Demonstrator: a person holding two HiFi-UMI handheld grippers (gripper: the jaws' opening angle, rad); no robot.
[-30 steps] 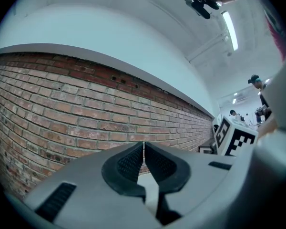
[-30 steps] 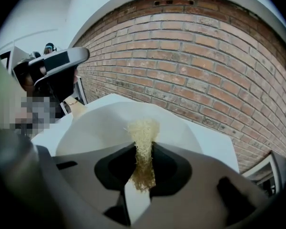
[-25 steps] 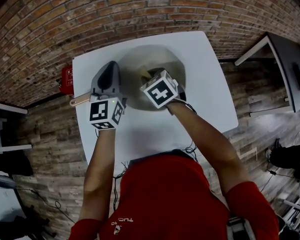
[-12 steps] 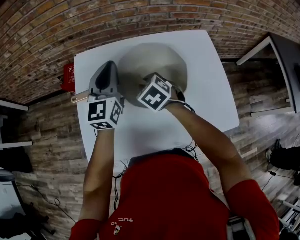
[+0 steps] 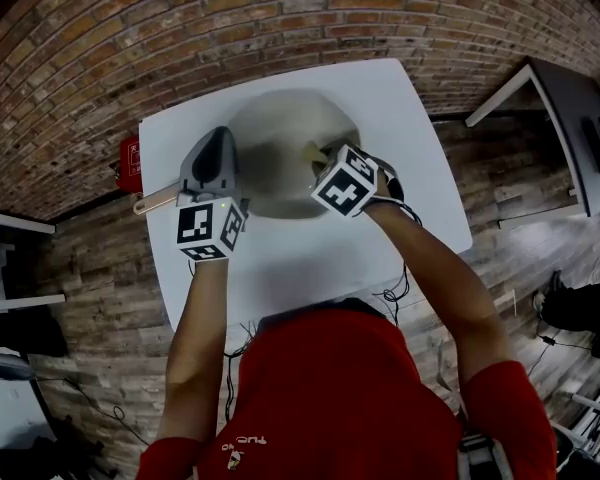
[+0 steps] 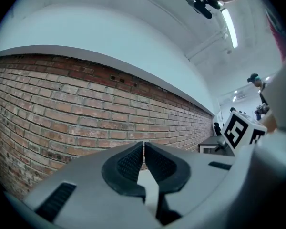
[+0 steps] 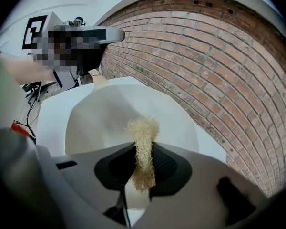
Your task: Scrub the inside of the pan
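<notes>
A round pale pan (image 5: 280,153) sits on the white table (image 5: 410,168); its wooden handle (image 5: 152,203) pokes out to the left. My left gripper (image 5: 218,140) is shut over that handle at the pan's left rim, and in the left gripper view its pads (image 6: 133,163) nearly touch. My right gripper (image 5: 320,156) reaches into the pan's right half, shut on a tan fibrous scrubber (image 7: 143,147). The scrubber's frayed tip (image 5: 313,151) stands over the pan's inner surface (image 7: 114,118). In the right gripper view the handle (image 7: 97,78) runs up to the left gripper.
A brick wall (image 5: 280,18) rises right behind the table. A red object (image 5: 130,158) lies by the table's left edge. A dark desk (image 5: 570,118) stands at the right and white shelving (image 5: 10,258) at the left. Cables (image 5: 385,298) trail on the wooden floor.
My right gripper, with the scrubber, has swept from the pan's middle towards its right side. The left gripper has stayed on the handle.
</notes>
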